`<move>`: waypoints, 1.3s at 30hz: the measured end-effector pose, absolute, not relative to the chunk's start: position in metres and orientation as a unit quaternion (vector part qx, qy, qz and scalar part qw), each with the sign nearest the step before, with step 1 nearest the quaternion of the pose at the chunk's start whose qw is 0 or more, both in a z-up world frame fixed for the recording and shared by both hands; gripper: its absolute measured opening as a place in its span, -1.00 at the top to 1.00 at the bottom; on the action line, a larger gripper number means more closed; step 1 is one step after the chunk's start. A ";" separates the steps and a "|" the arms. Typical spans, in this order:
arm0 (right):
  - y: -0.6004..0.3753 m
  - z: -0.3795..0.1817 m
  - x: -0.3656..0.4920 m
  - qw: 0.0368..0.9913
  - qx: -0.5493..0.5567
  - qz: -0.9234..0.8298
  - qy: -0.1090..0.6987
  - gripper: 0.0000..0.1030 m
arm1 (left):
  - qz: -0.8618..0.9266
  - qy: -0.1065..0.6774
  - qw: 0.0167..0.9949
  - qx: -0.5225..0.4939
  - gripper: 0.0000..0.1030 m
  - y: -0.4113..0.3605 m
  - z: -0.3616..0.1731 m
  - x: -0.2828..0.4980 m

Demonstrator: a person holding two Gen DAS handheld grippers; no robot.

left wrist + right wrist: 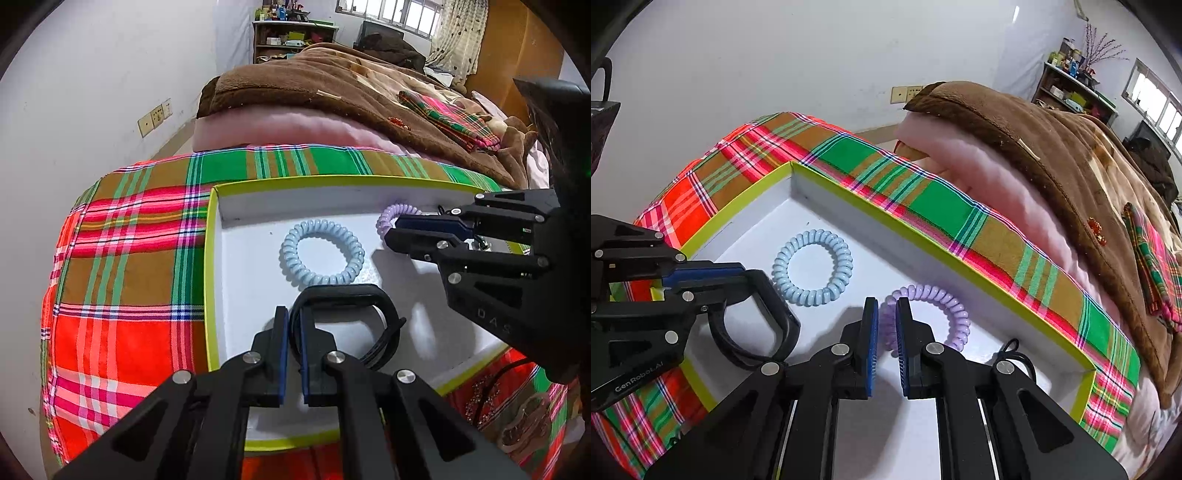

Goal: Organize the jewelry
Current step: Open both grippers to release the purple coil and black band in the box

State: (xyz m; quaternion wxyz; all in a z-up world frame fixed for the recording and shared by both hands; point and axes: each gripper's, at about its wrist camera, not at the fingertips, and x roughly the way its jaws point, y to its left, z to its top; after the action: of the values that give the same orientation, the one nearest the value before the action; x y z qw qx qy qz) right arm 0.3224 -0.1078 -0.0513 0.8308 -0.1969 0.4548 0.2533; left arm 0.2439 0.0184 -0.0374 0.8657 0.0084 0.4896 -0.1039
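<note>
White tray [945, 254] on the bed: left claw [293, 325] clenched on the black band [343, 291], right claw [886, 321] clenched on the purple coil [945, 302]. Lower each flat, apart from the blue coil [812, 267], before releasing.

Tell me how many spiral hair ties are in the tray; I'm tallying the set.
2. The light blue spiral tie lies on the tray floor. The purple spiral tie sits between the right claw fingers. More could hide behind the claws.
</note>
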 end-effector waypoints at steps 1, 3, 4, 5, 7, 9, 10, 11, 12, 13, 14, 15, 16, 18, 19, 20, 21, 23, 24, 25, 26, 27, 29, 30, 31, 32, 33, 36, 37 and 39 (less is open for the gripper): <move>-0.108 -0.051 0.322 0.830 -0.197 0.254 0.455 0.81 | -0.103 0.490 0.865 0.007 0.87 0.019 -0.038 0.244; -0.107 -0.051 0.321 0.829 -0.196 0.256 0.456 0.79 | -0.101 0.491 0.865 0.007 0.84 0.018 -0.037 0.244; -0.107 -0.051 0.321 0.829 -0.197 0.256 0.457 0.77 | -0.101 0.491 0.865 0.009 0.80 0.018 -0.038 0.244; -0.106 -0.051 0.320 0.829 -0.197 0.256 0.456 0.77 | -0.103 0.492 0.865 0.010 0.77 0.017 -0.038 0.244; -0.106 -0.051 0.320 0.829 -0.197 0.256 0.457 0.74 | -0.103 0.492 0.865 0.008 0.67 0.017 -0.037 0.244; -0.106 -0.050 0.319 0.829 -0.196 0.257 0.456 0.72 | -0.104 0.491 0.865 0.009 0.55 0.016 -0.037 0.243; -0.107 -0.049 0.318 0.830 -0.195 0.257 0.455 0.70 | -0.103 0.491 0.865 0.009 0.49 0.016 -0.037 0.243; -0.107 -0.049 0.318 0.831 -0.195 0.257 0.454 0.69 | -0.104 0.491 0.865 0.008 0.47 0.016 -0.036 0.243; -0.107 -0.048 0.317 0.831 -0.195 0.257 0.454 0.61 | -0.104 0.490 0.865 0.007 0.45 0.016 -0.036 0.242; -0.108 -0.047 0.317 0.832 -0.196 0.255 0.452 0.46 | -0.104 0.489 0.866 0.006 0.41 0.016 -0.035 0.242; -0.109 -0.046 0.316 0.834 -0.193 0.254 0.450 0.36 | -0.104 0.489 0.866 0.007 0.37 0.015 -0.035 0.242; -0.111 -0.044 0.316 0.834 -0.187 0.256 0.451 0.32 | -0.103 0.488 0.867 0.007 0.35 0.015 -0.034 0.242; -0.111 -0.043 0.316 0.835 -0.182 0.257 0.451 0.32 | -0.102 0.487 0.867 0.004 0.31 0.016 -0.033 0.241; -0.113 -0.039 0.314 0.838 -0.177 0.256 0.448 0.32 | -0.103 0.485 0.868 0.003 0.28 0.016 -0.031 0.240; -0.114 -0.038 0.313 0.839 -0.177 0.257 0.446 0.32 | -0.102 0.484 0.869 0.002 0.24 0.017 -0.030 0.240; -0.114 -0.037 0.312 0.840 -0.176 0.257 0.445 0.32 | -0.101 0.483 0.870 0.002 0.20 0.017 -0.029 0.239; -0.115 -0.034 0.310 0.841 -0.174 0.257 0.443 0.31 | -0.100 0.482 0.870 0.002 0.18 0.017 -0.028 0.238; -0.117 -0.030 0.308 0.845 -0.168 0.257 0.438 0.31 | -0.099 0.480 0.872 0.001 0.16 0.017 -0.025 0.236; -0.119 -0.027 0.306 0.847 -0.164 0.257 0.436 0.31 | -0.100 0.479 0.872 0.000 0.15 0.017 -0.024 0.234; -0.120 -0.025 0.305 0.848 -0.163 0.256 0.434 0.31 | -0.100 0.477 0.873 0.000 0.15 0.017 -0.022 0.233; -0.121 -0.023 0.303 0.850 -0.162 0.255 0.432 0.31 | -0.099 0.476 0.874 0.001 0.13 0.016 -0.021 0.231; -0.122 -0.021 0.301 0.851 -0.161 0.255 0.430 0.30 | -0.098 0.475 0.875 0.001 0.11 0.016 -0.019 0.229; -0.125 -0.016 0.295 0.854 -0.162 0.253 0.426 0.30 | -0.097 0.473 0.876 -0.001 0.09 0.016 -0.017 0.226; -0.126 -0.013 0.292 0.856 -0.160 0.252 0.423 0.30 | -0.096 0.472 0.876 -0.001 0.09 0.016 -0.015 0.225; -0.129 -0.010 0.289 0.858 -0.156 0.251 0.420 0.30 | -0.096 0.470 0.878 -0.003 0.08 0.016 -0.013 0.223; -0.131 -0.008 0.285 0.860 -0.152 0.250 0.418 0.30 | -0.095 0.468 0.879 -0.003 0.07 0.016 -0.011 0.220; -0.133 -0.005 0.281 0.863 -0.147 0.249 0.415 0.30 | -0.095 0.465 0.880 -0.003 0.07 0.016 -0.009 0.217; -0.140 0.003 0.267 0.869 -0.133 0.251 0.406 0.30 | -0.094 0.458 0.884 -0.006 0.00 0.018 -0.001 0.208; -0.142 0.006 0.262 0.870 -0.131 0.252 0.402 0.30 | -0.096 0.454 0.886 -0.008 0.00 0.018 0.002 0.204; -0.144 0.011 0.251 0.873 -0.130 0.251 0.396 0.30 | -0.098 0.447 0.889 -0.012 -0.01 0.020 0.008 0.196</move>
State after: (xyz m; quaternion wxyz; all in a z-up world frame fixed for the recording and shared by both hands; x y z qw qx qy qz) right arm 0.2514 -0.1443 0.0108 0.8733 -0.1302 0.3965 0.2515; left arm 0.1964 0.0197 0.0075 0.8889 -0.0117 0.4474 -0.0976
